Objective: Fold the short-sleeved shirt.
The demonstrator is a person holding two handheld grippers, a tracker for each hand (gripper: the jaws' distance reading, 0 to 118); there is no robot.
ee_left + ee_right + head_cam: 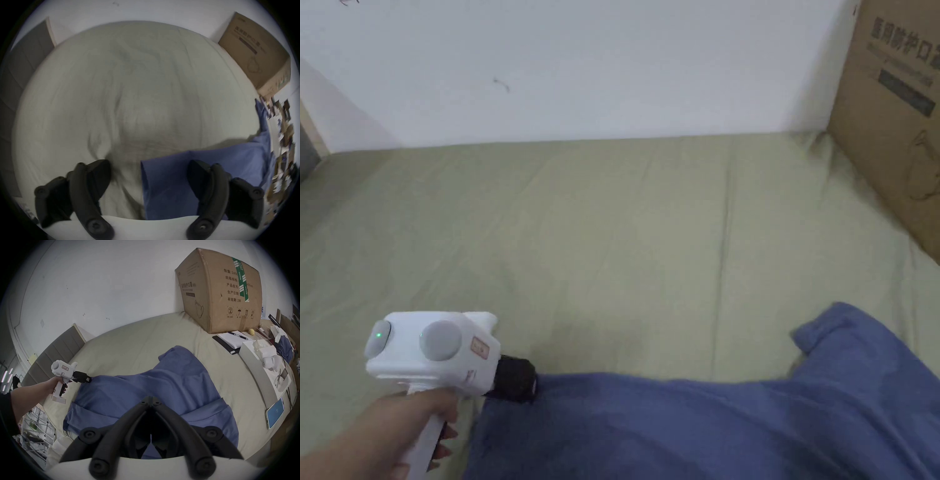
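A blue short-sleeved shirt lies spread on the beige bed sheet, with one sleeve poking out toward the far right. My left gripper sits at the shirt's left corner. In the left gripper view this gripper is open, its jaws wide apart, with the shirt's corner edge between them and not pinched. In the right gripper view my right gripper hovers over the shirt's near part, jaw tips pressed together. The left gripper appears farther off, at the shirt's corner.
A large cardboard box stands on the bed at the back right against the wall. Along the right side are a notebook with a pen, a white box and a phone. A grey headboard runs along the left.
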